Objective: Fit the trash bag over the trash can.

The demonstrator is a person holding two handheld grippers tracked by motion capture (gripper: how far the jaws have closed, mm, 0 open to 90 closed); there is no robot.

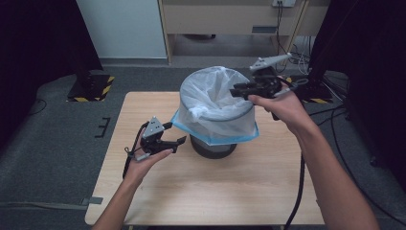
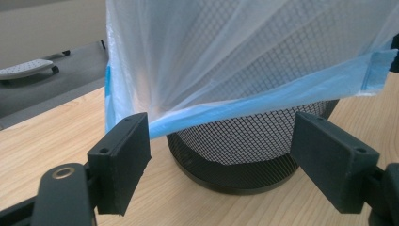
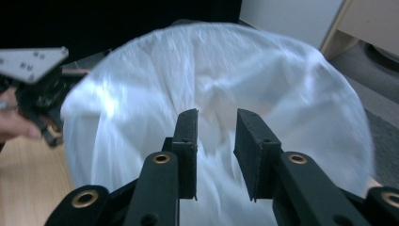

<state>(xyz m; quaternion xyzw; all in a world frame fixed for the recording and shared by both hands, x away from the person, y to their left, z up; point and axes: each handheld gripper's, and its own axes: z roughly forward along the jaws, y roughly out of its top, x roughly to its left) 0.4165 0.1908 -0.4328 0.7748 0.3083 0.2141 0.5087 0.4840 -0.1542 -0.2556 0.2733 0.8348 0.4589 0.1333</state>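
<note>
Forearms come in from the bottom of the high view, each hand carrying a pair of tongs. On the person's left, the left tongs [image 1: 173, 134] sit low over the bench [image 1: 239, 191], just beside the bin [image 1: 213, 146], a black mesh one standing near the middle of the wooden top. Seen from the left gripper view, these jaws stand wide apart with nothing between them, pointed at the bin's lower wall [image 2: 244, 146] and the blue hem of the bag [image 2: 263, 94] hanging just in front. That thin white bag [image 1: 215, 100] lines the bin and is folded down over its rim. Higher up, the right tongs [image 1: 239, 90] hover at the bag's far right edge; their jaws stand a narrow gap apart, empty, above the bag's open mouth [image 3: 216, 94].
</note>
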